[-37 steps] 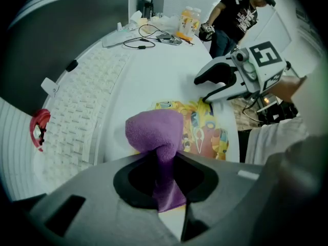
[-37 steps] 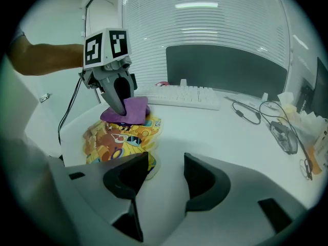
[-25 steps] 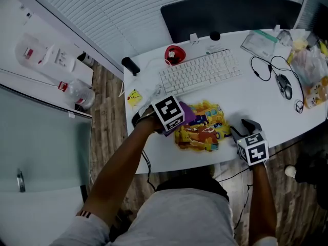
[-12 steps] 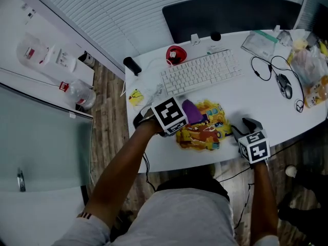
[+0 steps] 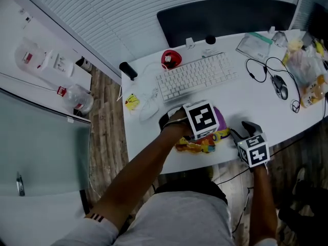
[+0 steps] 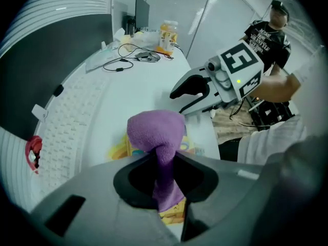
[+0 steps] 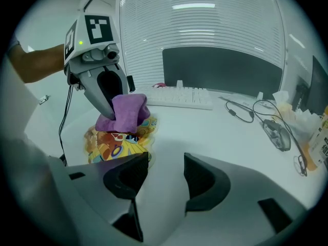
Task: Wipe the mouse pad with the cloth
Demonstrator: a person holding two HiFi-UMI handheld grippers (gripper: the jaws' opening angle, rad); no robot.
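The mouse pad (image 5: 201, 142) is a yellow cartoon-printed sheet near the white desk's front edge. My left gripper (image 5: 214, 122) is shut on a purple cloth (image 5: 220, 119) and presses it onto the pad's right part. In the left gripper view the cloth (image 6: 156, 133) bunches out between the jaws over the pad (image 6: 119, 148). The right gripper view shows the left gripper (image 7: 121, 109), cloth (image 7: 126, 113) and pad (image 7: 111, 145) from the side. My right gripper (image 5: 244, 128) stands open and empty just right of the pad; its jaws (image 7: 163, 177) hold nothing.
A white keyboard (image 5: 198, 75) lies behind the pad, with a red object (image 5: 170, 59) at its left. A mouse (image 5: 280, 86) and cables lie to the right, with bags (image 5: 307, 70) at the far right. A dark monitor (image 5: 225, 15) stands at the back.
My left gripper has slid the purple cloth rightward across the mouse pad, from its left edge to its right part. The right gripper has stayed put.
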